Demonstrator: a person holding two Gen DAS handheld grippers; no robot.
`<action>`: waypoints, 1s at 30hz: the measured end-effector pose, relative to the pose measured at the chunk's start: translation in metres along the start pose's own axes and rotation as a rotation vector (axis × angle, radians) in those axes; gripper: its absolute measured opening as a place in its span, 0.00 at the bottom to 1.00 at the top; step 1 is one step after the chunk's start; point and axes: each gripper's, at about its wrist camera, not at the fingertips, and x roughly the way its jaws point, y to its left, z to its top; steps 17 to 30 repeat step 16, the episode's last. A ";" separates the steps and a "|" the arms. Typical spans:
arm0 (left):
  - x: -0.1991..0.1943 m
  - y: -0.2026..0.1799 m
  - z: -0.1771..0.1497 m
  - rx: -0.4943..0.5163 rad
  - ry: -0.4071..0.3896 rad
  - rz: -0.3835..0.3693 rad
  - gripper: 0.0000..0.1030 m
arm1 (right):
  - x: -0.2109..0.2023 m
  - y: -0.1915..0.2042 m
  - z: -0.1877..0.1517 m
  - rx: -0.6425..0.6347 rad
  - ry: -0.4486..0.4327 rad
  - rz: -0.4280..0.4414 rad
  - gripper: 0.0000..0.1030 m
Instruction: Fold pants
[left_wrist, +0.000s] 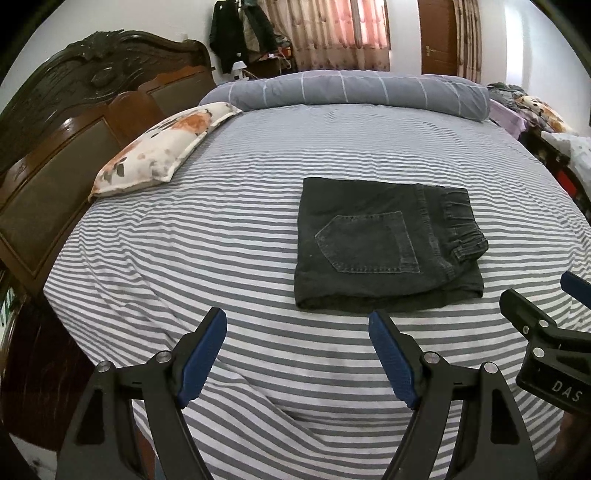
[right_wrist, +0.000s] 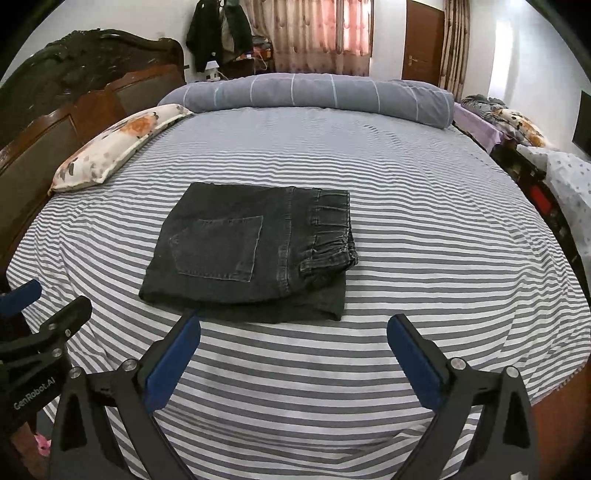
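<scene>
1. We see the pants (left_wrist: 388, 243) lying folded into a compact dark rectangle on the striped sheet (left_wrist: 229, 236) of the bed, roughly in the middle of it.
2. The back pocket (left_wrist: 369, 243) faces up, and the waistband (left_wrist: 461, 225) with its belt loops lies along the right edge of the bundle.
3. In the right wrist view a lower layer of the pants (right_wrist: 251, 251) sticks out past the top layer along the near and right edges.
4. Our left gripper (left_wrist: 297, 354) is above the sheet just in front of the pants, its two blue-padded fingers spread wide with nothing between them.
5. Our right gripper (right_wrist: 293, 354) is likewise spread wide and empty, near the front edge of the pants; whether its left finger tip touches the cloth we cannot tell.
6. Each gripper shows at the edge of the other's view, so the two sit side by side.
7. A flowered pillow (left_wrist: 162, 147) rests by the wooden headboard (left_wrist: 66, 122) on the left.
8. A rolled grey blanket (left_wrist: 354, 90) lies across the far side of the bed, well apart from the pants.
</scene>
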 end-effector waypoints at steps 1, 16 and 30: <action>0.000 0.000 0.000 -0.001 0.003 -0.001 0.77 | 0.000 0.000 0.000 0.001 0.004 0.004 0.97; 0.002 0.002 -0.005 -0.015 0.028 -0.032 0.77 | 0.004 -0.001 -0.004 0.008 0.024 0.032 0.97; 0.002 0.002 -0.005 -0.015 0.028 -0.032 0.77 | 0.004 -0.001 -0.004 0.008 0.024 0.032 0.97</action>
